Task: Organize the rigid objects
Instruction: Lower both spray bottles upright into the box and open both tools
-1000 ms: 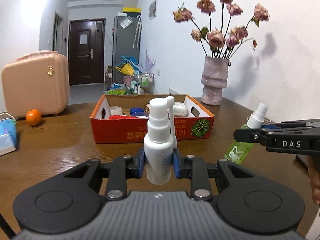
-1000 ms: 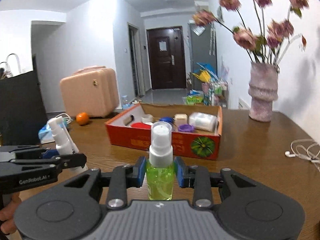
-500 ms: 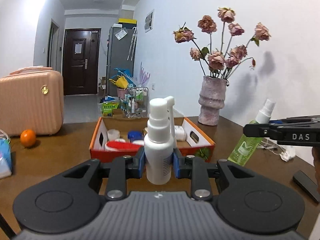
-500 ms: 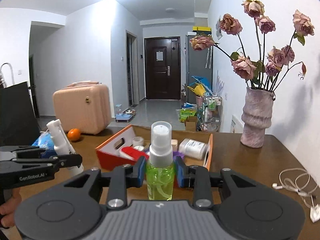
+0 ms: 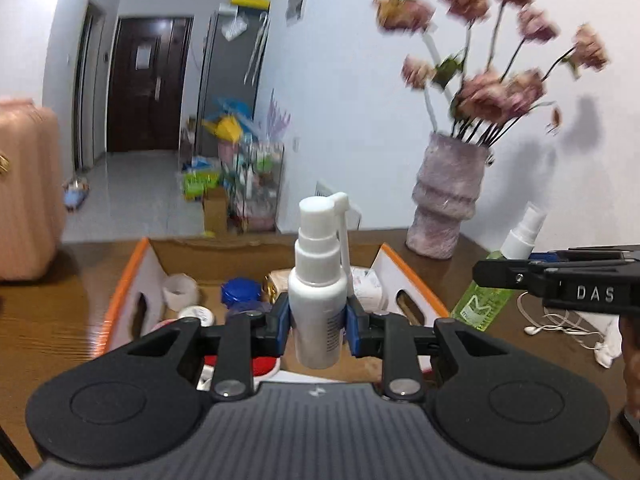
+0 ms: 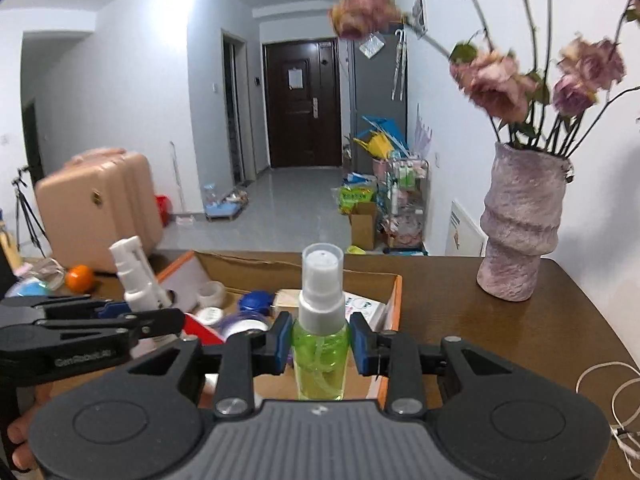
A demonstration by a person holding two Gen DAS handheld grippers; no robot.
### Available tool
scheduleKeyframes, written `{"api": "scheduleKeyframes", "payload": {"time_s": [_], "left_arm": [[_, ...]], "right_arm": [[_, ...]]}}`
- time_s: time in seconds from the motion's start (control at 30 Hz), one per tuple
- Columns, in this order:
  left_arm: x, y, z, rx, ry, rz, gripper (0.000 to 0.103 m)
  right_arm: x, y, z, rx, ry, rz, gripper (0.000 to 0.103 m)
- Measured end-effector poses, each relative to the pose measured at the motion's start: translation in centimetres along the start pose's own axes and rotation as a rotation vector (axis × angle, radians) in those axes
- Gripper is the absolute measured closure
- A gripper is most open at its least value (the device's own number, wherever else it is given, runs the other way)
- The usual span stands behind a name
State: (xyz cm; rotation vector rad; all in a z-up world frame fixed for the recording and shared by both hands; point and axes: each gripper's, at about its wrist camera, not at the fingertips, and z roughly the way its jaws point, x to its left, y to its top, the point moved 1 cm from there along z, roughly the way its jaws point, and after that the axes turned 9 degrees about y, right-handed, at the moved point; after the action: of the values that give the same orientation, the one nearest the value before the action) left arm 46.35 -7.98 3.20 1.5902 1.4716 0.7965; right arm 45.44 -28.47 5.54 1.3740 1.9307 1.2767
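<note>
The open orange-and-white cardboard box [image 5: 132,280] stands on the brown wooden table [image 5: 48,320], directly ahead of and below both grippers. Inside it are seen a white roll, a blue round lid [image 5: 239,291], a red flat lid, a beige packet and a white printed packet; more cannot be told.

The left gripper [image 5: 319,326] is clamped on the white plastic spray bottle with a side nozzle [image 5: 318,292], whose long axis is upright. It hangs over the near part of the box.

The right gripper [image 6: 320,344] is clamped on the green transparent spray bottle with a white pump [image 6: 320,344], also upright, over the near right part of the box. Both hands are judged equally near, so only a lowering seems to be needed.
</note>
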Motion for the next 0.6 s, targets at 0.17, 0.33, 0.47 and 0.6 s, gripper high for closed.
{"api": "scheduleKeyframes", "payload": {"time_s": [0.17, 0.33, 0.47, 0.6], "left_arm": [[-1.5, -0.4, 6.3, 0.083, 0.007, 0.028, 0.076], [-2.9, -1.5, 10.2, 0.157, 0.018, 0.069, 0.075], [-2.8, -2.4, 11.5, 0.199, 0.019, 0.090, 0.075], [-2.8, -2.5, 11.2, 0.172, 0.004, 0.102, 0.071]], "right_arm": [[-1.2, -0.4, 5.5, 0.062, 0.006, -0.008, 0.073], [-1.9, -1.7, 9.3, 0.108, -0.009, -0.034, 0.073], [-2.5, -2.3, 10.2, 0.119, -0.003, -0.032, 0.073], [-2.4, -2.2, 9.5, 0.102, 0.013, -0.026, 0.073]]}}
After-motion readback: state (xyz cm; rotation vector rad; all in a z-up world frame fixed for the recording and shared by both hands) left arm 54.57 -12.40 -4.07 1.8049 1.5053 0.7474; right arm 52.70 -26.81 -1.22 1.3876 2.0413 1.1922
